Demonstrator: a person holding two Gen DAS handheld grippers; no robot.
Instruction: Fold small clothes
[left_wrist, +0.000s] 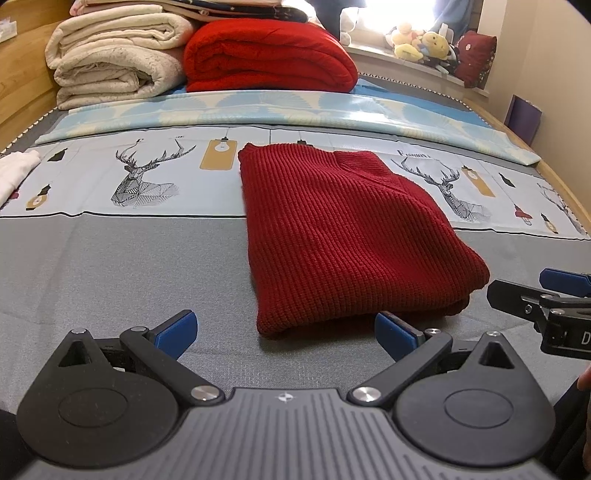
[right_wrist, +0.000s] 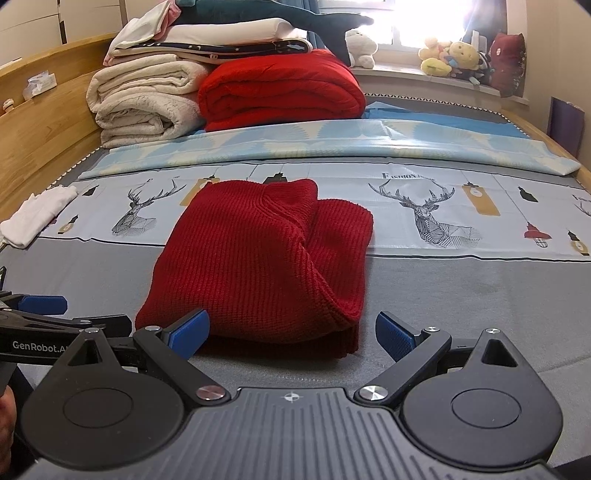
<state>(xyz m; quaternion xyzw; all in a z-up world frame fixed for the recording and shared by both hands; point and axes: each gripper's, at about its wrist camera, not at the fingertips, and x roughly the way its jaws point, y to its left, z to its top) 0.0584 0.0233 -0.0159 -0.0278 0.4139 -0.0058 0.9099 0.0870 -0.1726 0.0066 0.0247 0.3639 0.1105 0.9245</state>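
From the left wrist camera, my left gripper (left_wrist: 286, 334) sits low over the grey bedsheet (left_wrist: 110, 277) with its blue fingers spread wide and holding nothing. The red knit sweater (left_wrist: 343, 236) lies folded just ahead, its near edge between and slightly beyond the fingertips. I judge the risk to be a shallow bite: if I close on the top layer alone, the fold could peel open, and the stretchy knit may sag out of shape. Only part of the right gripper (left_wrist: 532, 291) shows at the frame's edge, near the sweater's corner; a collision between the two tools seems possible.

Through the right wrist camera, my right gripper (right_wrist: 291, 332) is likewise spread and empty, with the sweater's thick folded corner between its fingers. The layers bunch unevenly there, so a grab could catch too few. I cannot tell how many layers lie underneath, nor where the sleeves sit. A white garment (right_wrist: 35, 214) lies well apart at the left, partly cut off.
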